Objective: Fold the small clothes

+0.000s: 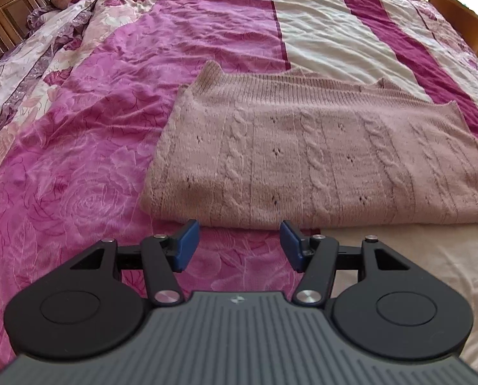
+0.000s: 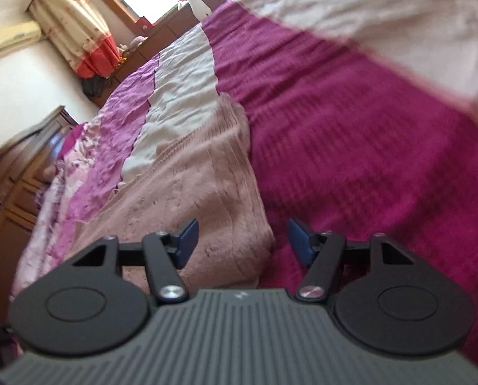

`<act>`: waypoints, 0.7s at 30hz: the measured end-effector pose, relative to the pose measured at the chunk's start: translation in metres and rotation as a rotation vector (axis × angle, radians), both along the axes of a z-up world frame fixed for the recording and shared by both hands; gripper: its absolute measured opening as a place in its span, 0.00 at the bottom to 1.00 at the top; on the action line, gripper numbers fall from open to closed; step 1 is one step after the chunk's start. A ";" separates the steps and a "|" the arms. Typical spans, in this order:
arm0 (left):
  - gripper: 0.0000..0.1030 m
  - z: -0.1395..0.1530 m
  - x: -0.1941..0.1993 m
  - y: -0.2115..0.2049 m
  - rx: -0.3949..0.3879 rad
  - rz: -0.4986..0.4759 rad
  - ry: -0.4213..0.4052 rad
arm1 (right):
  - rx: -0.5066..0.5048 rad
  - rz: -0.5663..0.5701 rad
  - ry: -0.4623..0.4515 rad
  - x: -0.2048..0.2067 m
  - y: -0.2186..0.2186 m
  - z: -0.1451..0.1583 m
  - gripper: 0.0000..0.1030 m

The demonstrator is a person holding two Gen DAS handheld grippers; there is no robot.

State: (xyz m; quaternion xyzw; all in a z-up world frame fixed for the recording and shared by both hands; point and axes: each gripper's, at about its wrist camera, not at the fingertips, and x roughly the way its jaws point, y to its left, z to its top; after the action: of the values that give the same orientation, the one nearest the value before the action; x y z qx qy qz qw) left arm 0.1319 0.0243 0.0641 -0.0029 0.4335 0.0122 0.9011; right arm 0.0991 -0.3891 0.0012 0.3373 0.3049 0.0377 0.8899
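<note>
The dusty-pink cable-knit sweater (image 1: 319,157) lies folded on the bed's pink, magenta and cream floral bedspread (image 1: 78,147), the left tool (image 1: 239,245) and right tool (image 2: 242,242) both spread wide, gripping nothing.

Your dusty-pink cable-knit sweater (image 1: 319,160) lies folded flat, ribbed edge away from you, on the bed.

Bed (image 1: 78,166) in pink floral bedspread carries a folded knit sweater (image 1: 319,160)

Sweater (image 1: 319,157) on bedspread (image 1: 94,160)
</note>
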 end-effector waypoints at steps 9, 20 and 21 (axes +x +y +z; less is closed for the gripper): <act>0.62 -0.006 0.002 -0.005 0.014 -0.005 0.019 | 0.202 0.006 -0.035 0.020 0.000 -0.010 0.62; 0.61 -0.007 0.004 -0.005 0.014 -0.008 0.017 | 0.255 -0.045 -0.025 0.042 0.002 -0.014 0.34; 0.61 -0.007 0.003 -0.004 0.015 -0.008 0.015 | 0.257 -0.049 -0.023 0.043 0.002 -0.014 0.31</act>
State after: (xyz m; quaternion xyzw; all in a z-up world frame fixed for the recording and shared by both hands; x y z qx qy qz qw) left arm 0.1352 0.0202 0.0575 0.0055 0.4404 0.0118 0.8977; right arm 0.1418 -0.3873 -0.0132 0.4554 0.2790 0.0583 0.8435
